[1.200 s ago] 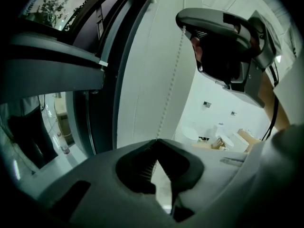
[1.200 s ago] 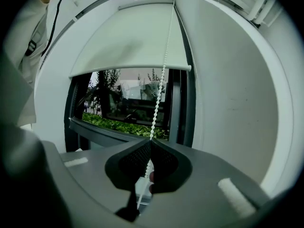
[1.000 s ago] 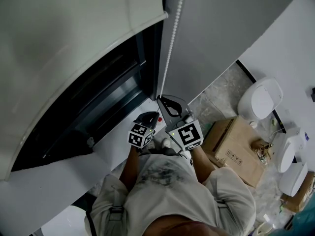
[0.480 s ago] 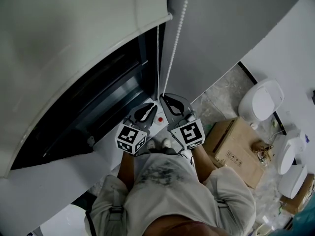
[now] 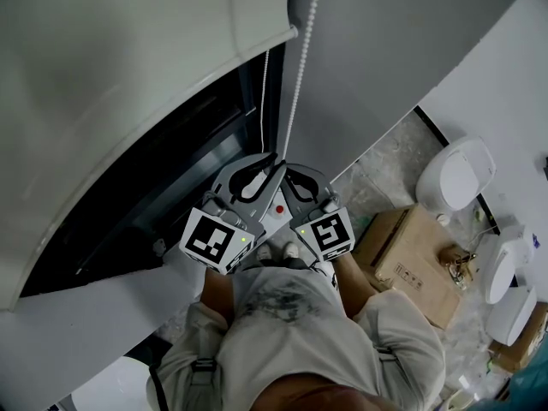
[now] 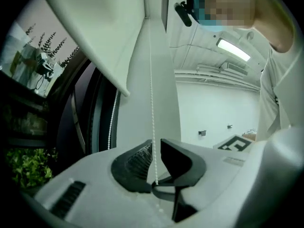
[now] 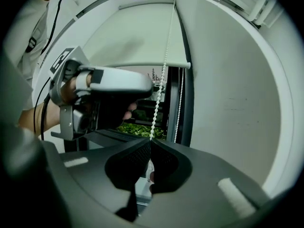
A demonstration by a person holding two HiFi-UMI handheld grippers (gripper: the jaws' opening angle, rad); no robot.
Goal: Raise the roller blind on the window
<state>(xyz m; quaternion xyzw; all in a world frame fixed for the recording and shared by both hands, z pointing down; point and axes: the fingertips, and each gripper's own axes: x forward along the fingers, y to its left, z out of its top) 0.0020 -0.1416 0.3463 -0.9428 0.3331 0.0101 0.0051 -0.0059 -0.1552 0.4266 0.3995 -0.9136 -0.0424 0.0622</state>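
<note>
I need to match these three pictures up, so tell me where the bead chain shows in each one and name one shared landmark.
Head view: the bead chain runs from the top edge down to the middle.
Left gripper view: centre, hanging straight between the left tool's parted jaws.
Right gripper view: centre, slanting down into the right tool's shut jaws.
Shared landmark: the roller blind's bottom edge, next to the chain.

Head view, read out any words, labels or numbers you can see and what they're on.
No text is readable.
Cardboard box: dark print on its side, too small to read.
Marker cubes: black-and-white square patterns, no words.
</note>
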